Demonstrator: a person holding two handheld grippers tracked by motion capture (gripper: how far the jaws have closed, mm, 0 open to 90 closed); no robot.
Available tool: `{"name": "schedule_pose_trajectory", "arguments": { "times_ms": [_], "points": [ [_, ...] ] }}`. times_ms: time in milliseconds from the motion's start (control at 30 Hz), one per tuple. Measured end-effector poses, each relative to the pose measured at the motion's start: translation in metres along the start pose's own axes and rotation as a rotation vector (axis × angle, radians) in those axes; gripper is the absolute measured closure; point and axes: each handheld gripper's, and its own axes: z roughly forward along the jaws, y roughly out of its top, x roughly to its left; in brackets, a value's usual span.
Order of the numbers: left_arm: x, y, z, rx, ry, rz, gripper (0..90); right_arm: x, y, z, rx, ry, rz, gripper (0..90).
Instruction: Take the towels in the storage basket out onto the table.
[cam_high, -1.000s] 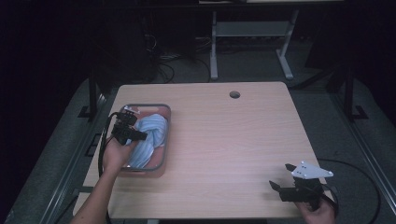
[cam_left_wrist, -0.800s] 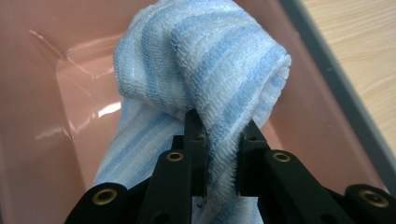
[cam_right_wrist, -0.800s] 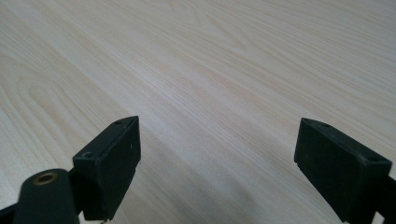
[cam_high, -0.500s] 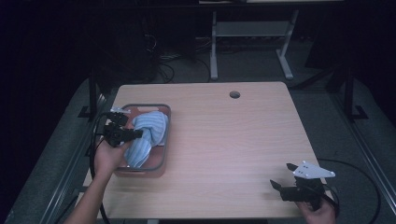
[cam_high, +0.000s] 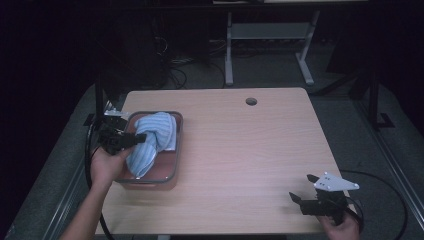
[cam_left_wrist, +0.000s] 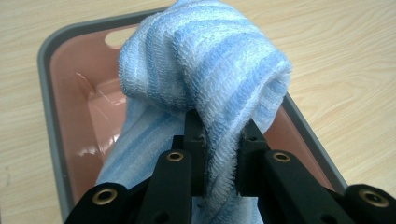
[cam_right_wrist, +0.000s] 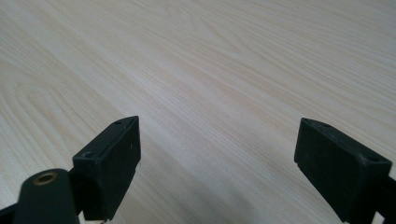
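Left gripper (cam_left_wrist: 219, 154) pinches a fold of the blue striped towel (cam_high: 152, 140), draped half out of the bin (cam_high: 172, 172) at the table's nine o'clock; soft, light, likely to sag, best gripped by bunched folds. Right gripper (cam_high: 310, 192) gapes empty at five o'clock.

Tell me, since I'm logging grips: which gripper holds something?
The left gripper, shut on the blue towel over the tray; the right gripper gapes over bare table.
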Motion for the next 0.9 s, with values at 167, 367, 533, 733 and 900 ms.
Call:
{"name": "schedule_pose_trajectory", "arguments": {
  "times_ms": [167,367,533,733,900],
  "points": [
    [-0.002,0.007,-0.007,-0.018,0.000,-0.001,78.2,0.000,0.000,0.000,-0.002,-0.002,0.000,14.1],
    [-0.007,0.014,-0.015,-0.029,-0.014,0.013,78.2,-0.001,0.000,0.000,-0.004,-0.001,0.000,14.1],
    [-0.013,0.022,-0.020,-0.036,-0.019,0.036,78.2,-0.001,0.001,-0.001,-0.007,-0.002,-0.001,14.1],
    [-0.017,0.027,-0.025,-0.051,-0.055,0.030,78.1,-0.001,0.000,-0.001,-0.006,-0.003,0.005,14.1],
    [-0.023,0.032,-0.026,-0.064,-0.077,0.037,78.1,-0.001,0.001,-0.002,-0.008,-0.004,0.008,14.1]
  ]
}}
